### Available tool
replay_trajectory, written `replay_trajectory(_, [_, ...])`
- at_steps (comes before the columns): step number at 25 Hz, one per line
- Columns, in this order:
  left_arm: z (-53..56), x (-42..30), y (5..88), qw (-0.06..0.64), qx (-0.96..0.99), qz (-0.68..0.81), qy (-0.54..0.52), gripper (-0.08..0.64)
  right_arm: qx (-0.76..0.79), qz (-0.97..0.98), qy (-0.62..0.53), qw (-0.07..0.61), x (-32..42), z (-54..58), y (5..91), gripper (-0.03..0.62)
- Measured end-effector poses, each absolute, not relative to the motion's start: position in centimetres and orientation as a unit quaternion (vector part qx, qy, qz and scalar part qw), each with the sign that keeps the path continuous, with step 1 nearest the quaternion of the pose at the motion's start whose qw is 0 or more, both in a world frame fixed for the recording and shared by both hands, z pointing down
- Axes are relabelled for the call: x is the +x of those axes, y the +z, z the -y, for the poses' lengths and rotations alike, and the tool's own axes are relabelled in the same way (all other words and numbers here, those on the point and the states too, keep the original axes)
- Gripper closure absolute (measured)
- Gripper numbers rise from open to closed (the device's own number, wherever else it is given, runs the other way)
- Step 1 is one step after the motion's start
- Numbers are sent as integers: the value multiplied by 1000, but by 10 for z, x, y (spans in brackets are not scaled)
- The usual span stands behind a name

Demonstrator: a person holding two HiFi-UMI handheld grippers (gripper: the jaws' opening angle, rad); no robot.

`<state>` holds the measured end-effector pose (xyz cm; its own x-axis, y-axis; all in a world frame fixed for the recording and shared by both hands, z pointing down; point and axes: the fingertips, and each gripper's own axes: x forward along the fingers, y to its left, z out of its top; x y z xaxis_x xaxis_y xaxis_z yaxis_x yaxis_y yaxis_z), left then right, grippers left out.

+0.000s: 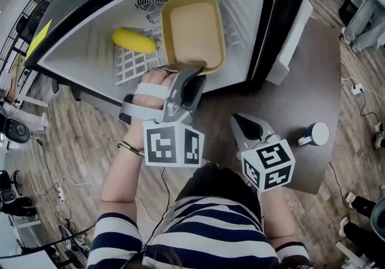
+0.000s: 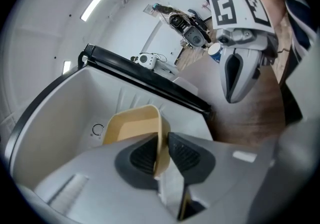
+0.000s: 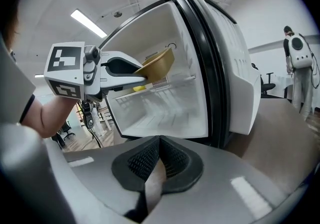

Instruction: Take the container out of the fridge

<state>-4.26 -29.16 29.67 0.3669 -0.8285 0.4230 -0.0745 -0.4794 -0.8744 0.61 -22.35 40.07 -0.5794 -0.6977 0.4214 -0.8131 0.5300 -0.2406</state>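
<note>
A tan, empty rectangular container [image 1: 191, 33] sits inside the open white fridge [image 1: 90, 51], over its wire shelf. My left gripper [image 1: 194, 76] is shut on the container's near rim [image 2: 161, 140], one pad inside the wall and one outside. In the right gripper view the container [image 3: 157, 64] tilts up from that grip. My right gripper [image 1: 240, 122] hangs outside the fridge over the brown table, its pads [image 3: 160, 160] together with nothing between them.
A yellow banana-like thing [image 1: 135, 40] lies on the white wire shelf [image 1: 129, 63] left of the container. The fridge door [image 1: 289, 21] stands open at the right. A blue-and-white cup [image 1: 315, 134] rests on the brown table [image 1: 313, 81]. A person stands far right [image 3: 299, 62].
</note>
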Motion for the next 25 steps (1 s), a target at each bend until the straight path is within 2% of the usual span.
replay_trajectory(25, [184,-30,341,326,-781,-258,-466,560,444,864,189,147,39,171,386,600])
